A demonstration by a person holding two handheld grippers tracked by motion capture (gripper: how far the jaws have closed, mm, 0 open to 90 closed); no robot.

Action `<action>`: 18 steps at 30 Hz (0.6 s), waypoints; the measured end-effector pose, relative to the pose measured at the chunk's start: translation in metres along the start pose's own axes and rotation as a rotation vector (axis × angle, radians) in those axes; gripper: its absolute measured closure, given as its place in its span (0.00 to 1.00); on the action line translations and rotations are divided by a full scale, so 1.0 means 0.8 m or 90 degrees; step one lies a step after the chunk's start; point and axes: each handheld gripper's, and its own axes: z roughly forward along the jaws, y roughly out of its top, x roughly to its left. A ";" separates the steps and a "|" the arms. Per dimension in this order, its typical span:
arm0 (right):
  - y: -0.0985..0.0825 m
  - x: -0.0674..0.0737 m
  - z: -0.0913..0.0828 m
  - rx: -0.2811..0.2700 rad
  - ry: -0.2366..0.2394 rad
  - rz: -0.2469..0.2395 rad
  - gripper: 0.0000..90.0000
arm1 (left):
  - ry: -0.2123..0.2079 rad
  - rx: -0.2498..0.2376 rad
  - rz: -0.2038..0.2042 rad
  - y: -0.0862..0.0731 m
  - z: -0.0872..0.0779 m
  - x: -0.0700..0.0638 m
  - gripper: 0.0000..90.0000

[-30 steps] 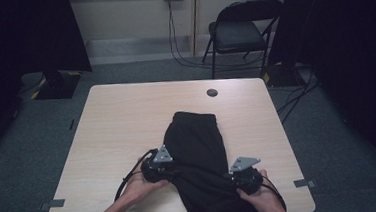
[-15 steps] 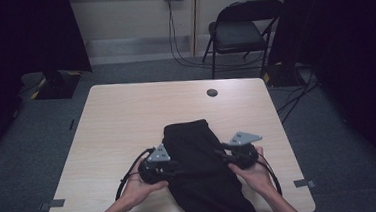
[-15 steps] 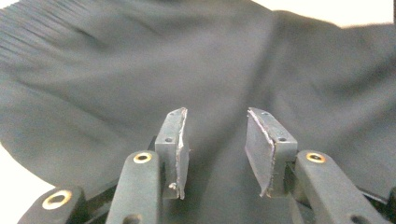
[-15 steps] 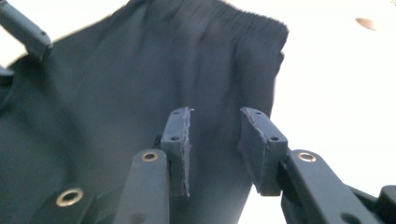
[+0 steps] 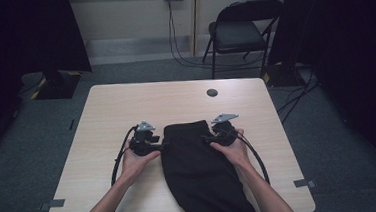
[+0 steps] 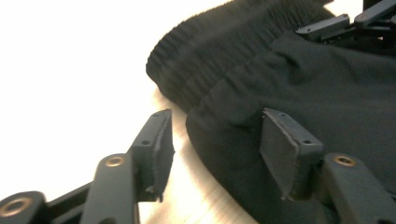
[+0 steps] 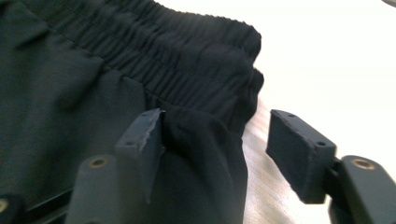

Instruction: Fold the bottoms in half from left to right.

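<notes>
Lying folded on the near half of the light wooden table (image 5: pixel 126 110), the black fabric trousers with a ribbed elastic waistband (image 5: pixel 192 158) run from the waistband near the table's middle down to the near edge, where the cloth hangs over. The left gripper (image 5: pixel 162 146) sits just beside the waistband's left end, its jaws having just been opening; in the left gripper view they stand apart with the garment's edge between them (image 6: pixel 215 140), the pads not pressing on the cloth. The right gripper (image 5: pixel 206 139) is at the waistband's right end, its jaws likewise having just been opening; in the right gripper view a fold of black cloth lies beside one pad, the other pad well off it over bare wood, so the hold is released. Farther out, a small dark round grommet (image 5: pixel 212 92) sits in the tabletop's far part, and a black folding chair (image 5: pixel 243 32) stands beyond on grey carpet.
</notes>
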 end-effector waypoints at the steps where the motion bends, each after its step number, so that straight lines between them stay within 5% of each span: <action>1: -0.001 0.000 0.001 0.000 -0.001 0.000 0.36 | 0.000 0.000 0.000 0.000 0.000 0.000 0.45; 9: -0.006 0.000 0.003 0.001 0.016 0.003 0.41 | -0.006 0.012 -0.006 -0.007 0.012 -0.006 0.40; 10: -0.009 0.002 0.002 -0.012 0.032 -0.003 0.52 | -0.011 0.020 0.001 -0.008 0.015 -0.008 0.39; 13: -0.010 0.006 0.002 -0.016 0.044 -0.006 0.53 | -0.016 0.031 0.004 -0.009 0.022 -0.011 0.38; 18: -0.011 0.015 0.001 -0.018 0.056 -0.006 0.66 | 0.027 0.012 0.019 -0.014 0.025 -0.020 0.41</action>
